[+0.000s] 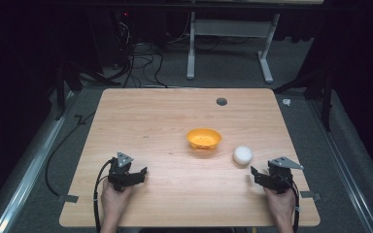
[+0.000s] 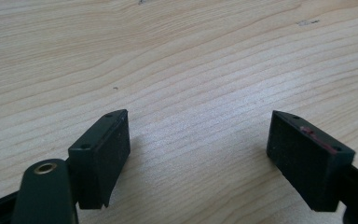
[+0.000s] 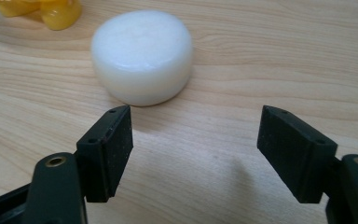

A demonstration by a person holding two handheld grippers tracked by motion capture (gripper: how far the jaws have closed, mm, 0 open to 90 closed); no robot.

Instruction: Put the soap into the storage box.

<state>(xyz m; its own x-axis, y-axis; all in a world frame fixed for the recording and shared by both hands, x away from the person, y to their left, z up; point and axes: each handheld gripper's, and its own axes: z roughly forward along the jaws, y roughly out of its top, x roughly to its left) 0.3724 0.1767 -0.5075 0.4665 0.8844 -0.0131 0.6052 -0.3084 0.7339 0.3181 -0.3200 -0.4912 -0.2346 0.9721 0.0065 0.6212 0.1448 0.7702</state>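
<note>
A white round puck (image 1: 242, 155) lies on the wooden table (image 1: 165, 116), just right of a small orange bowl (image 1: 203, 139). My right gripper (image 1: 255, 175) is near the front right of the table, a little short of the puck. In the right gripper view its jaws (image 3: 196, 149) stand open over bare wood, with the puck (image 3: 142, 56) just beyond them to the left and the bowl's edge (image 3: 42, 9) at the top left. My left gripper (image 1: 139, 174) rests at the front left, and its jaws (image 2: 198, 154) are open with only table between them.
A dark round hole (image 1: 221, 101) sits near the table's far edge. Beyond the table are a white desk frame (image 1: 228, 43) and loose cables (image 1: 141, 58) on the floor. A cable (image 1: 97, 194) trails from the left gripper over the front edge.
</note>
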